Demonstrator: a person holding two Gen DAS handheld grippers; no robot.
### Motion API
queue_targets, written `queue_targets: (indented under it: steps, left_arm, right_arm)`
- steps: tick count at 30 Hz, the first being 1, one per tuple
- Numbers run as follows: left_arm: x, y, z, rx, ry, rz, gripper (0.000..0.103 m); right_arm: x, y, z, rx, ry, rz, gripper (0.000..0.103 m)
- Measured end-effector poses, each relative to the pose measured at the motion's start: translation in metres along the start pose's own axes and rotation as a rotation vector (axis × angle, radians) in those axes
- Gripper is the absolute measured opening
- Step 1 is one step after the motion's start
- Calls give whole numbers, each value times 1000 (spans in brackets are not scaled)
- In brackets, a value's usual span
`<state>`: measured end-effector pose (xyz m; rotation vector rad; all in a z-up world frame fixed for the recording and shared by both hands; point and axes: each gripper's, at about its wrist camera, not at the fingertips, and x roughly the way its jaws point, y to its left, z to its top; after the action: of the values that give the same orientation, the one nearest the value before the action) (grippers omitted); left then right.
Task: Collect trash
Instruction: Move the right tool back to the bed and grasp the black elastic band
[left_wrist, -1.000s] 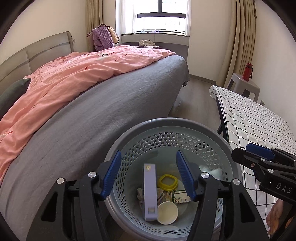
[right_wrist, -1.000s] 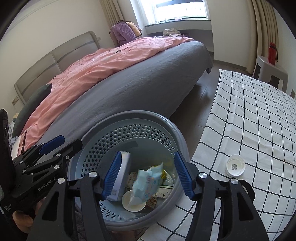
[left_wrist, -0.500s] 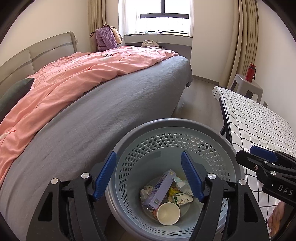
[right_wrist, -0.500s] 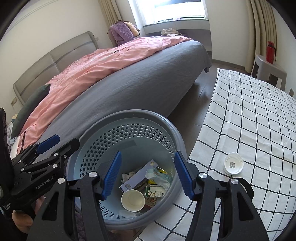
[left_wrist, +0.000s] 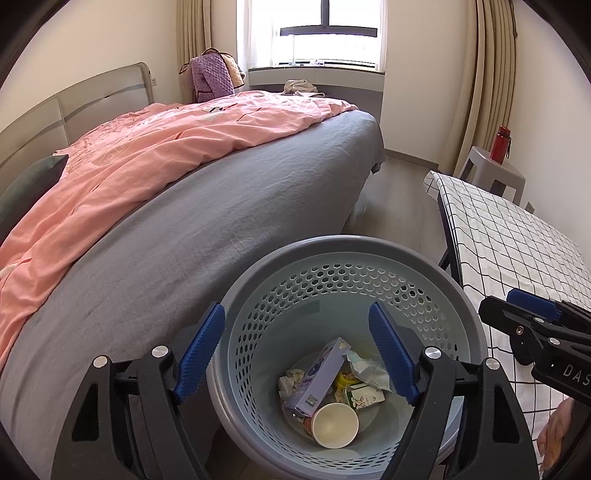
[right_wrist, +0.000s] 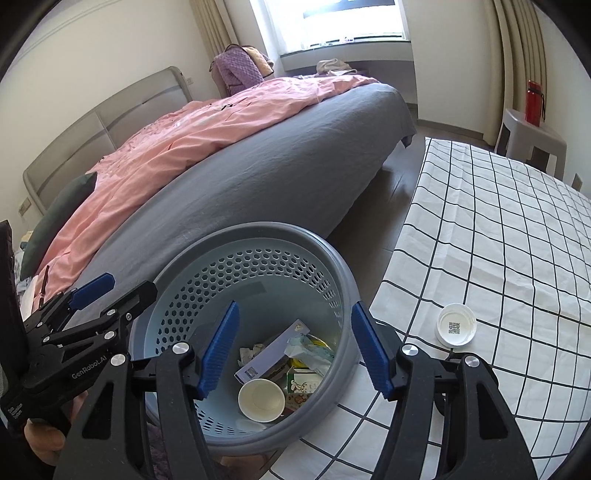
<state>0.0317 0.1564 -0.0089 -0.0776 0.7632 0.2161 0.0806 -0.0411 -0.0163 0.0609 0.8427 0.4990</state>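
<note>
A grey perforated trash basket (left_wrist: 332, 254) stands between the bed and the table; it also shows in the right wrist view (right_wrist: 258, 236). Inside lie a purple box (left_wrist: 317, 376), a paper cup (left_wrist: 334, 424), a crumpled light-blue packet (left_wrist: 365, 373) and small wrappers. My left gripper (left_wrist: 295, 354) is open and empty above the basket. My right gripper (right_wrist: 293, 349) is open and empty above the basket too. A white round lid (right_wrist: 455, 325) lies on the checked tablecloth, right of my right gripper.
A bed with a grey sheet (left_wrist: 221, 221) and pink duvet (left_wrist: 147, 155) fills the left. The table with checked cloth (right_wrist: 498, 229) is on the right. A grey stool (left_wrist: 491, 173) with a red bottle (left_wrist: 499, 144) stands at the far right.
The purple box and the light-blue packet have dropped from the open grippers and settled at the basket's bottom. Both grippers have risen slightly and stay open.
</note>
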Motion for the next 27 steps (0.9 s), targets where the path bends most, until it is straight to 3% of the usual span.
queue_targets:
  steps: [16,27]
  left_arm:
    - [-5,-17,-1,18,-9,-20,83]
    - [-13,-44,-3,46,-19,-80,83]
  right_arm:
    - [-31,-27,-11,25,-53,-93,74]
    - [-61,-80,-39,101,-50,-215,79]
